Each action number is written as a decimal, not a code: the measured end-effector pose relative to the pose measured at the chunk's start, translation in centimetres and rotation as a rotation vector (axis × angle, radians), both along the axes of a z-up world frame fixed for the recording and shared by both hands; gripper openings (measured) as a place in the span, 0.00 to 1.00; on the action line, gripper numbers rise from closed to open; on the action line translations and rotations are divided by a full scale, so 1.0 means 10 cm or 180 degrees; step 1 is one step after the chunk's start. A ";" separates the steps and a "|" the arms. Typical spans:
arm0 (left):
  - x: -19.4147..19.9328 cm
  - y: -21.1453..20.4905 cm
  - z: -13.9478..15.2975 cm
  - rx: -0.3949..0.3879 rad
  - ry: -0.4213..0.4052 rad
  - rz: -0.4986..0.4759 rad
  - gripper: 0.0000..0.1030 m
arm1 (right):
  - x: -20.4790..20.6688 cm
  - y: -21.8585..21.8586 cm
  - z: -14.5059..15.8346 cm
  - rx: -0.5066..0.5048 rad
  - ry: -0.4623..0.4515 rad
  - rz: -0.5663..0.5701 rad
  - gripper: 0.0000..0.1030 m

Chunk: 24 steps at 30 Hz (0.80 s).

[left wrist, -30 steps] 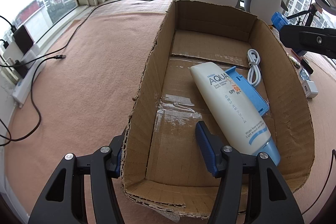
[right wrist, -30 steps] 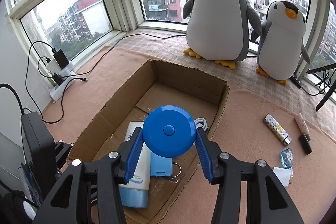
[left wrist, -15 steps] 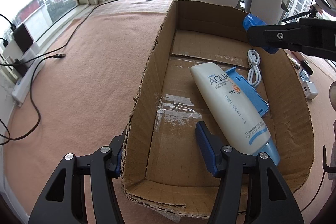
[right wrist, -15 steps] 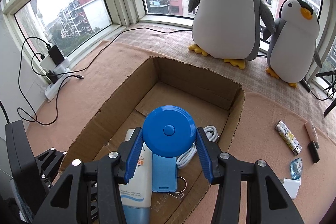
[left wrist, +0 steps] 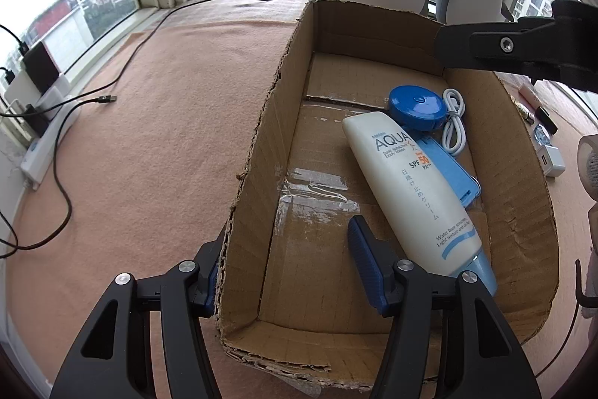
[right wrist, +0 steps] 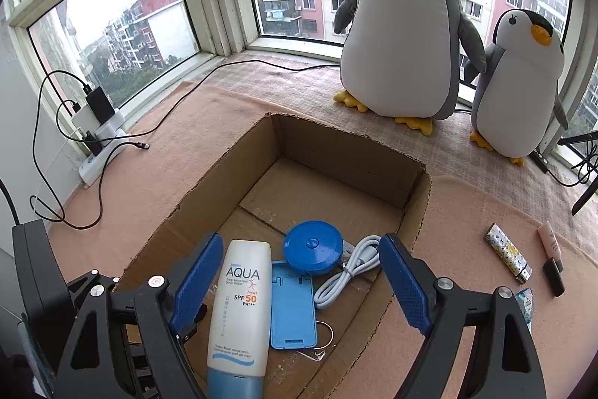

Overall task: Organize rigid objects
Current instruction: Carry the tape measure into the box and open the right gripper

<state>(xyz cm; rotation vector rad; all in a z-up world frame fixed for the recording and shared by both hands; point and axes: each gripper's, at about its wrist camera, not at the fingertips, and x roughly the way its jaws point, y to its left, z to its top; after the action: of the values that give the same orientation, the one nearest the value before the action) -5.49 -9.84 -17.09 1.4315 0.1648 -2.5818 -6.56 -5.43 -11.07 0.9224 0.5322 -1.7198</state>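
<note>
A cardboard box (left wrist: 258, 152) lies on the pink cloth. Inside it are a white sunscreen tube (left wrist: 411, 186), a blue phone stand (left wrist: 448, 171), a coiled white cable (left wrist: 454, 122) and a round blue tape measure (left wrist: 416, 107). My left gripper (left wrist: 287, 268) is open and straddles the box's near left wall, one finger outside and one inside. My right gripper (right wrist: 301, 281) hangs open above the box, with nothing between its fingers. Below it lie the tape measure (right wrist: 313, 246), the tube (right wrist: 241, 305), the stand (right wrist: 293, 305) and the cable (right wrist: 347, 272).
Two plush penguins (right wrist: 401, 25) (right wrist: 519, 81) stand behind the box by the window. A lighter (right wrist: 508, 253), a pink tube (right wrist: 549, 240) and a small black item (right wrist: 555, 277) lie on the cloth right of the box. A power strip (right wrist: 101, 144) with cables sits at the left.
My right gripper moved forward over the box, opened and let go of the blue tape measure, which now lies in the box. The left gripper has not moved.
</note>
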 end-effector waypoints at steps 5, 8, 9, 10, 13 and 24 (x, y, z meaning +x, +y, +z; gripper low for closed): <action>0.00 0.01 0.00 -0.0002 -0.0001 0.0000 0.58 | 0.01 0.01 0.02 -0.0016 -0.0003 0.0004 0.80; 0.00 0.01 0.00 -0.0004 -0.0001 -0.0001 0.58 | 0.01 0.03 0.04 -0.0032 -0.0003 0.0004 0.80; 0.00 0.01 0.00 -0.0006 -0.0001 -0.0001 0.58 | 0.01 0.04 0.05 -0.0043 -0.0004 -0.0001 0.80; 0.01 0.01 0.01 -0.0005 -0.0001 -0.0001 0.58 | 0.01 0.06 0.06 -0.0050 0.0000 -0.0010 0.80; 0.01 0.02 0.01 -0.0012 -0.0002 -0.0003 0.58 | -0.01 0.12 0.08 -0.0063 -0.0001 -0.0049 0.80; 0.03 0.03 0.03 -0.0017 -0.0002 -0.0002 0.58 | -0.31 0.59 0.11 -0.0106 -0.0048 -0.0412 0.80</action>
<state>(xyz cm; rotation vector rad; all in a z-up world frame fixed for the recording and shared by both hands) -5.22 -9.55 -16.82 1.4309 0.1573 -2.5803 -9.68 0.44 -10.02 0.9630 0.4407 -1.8310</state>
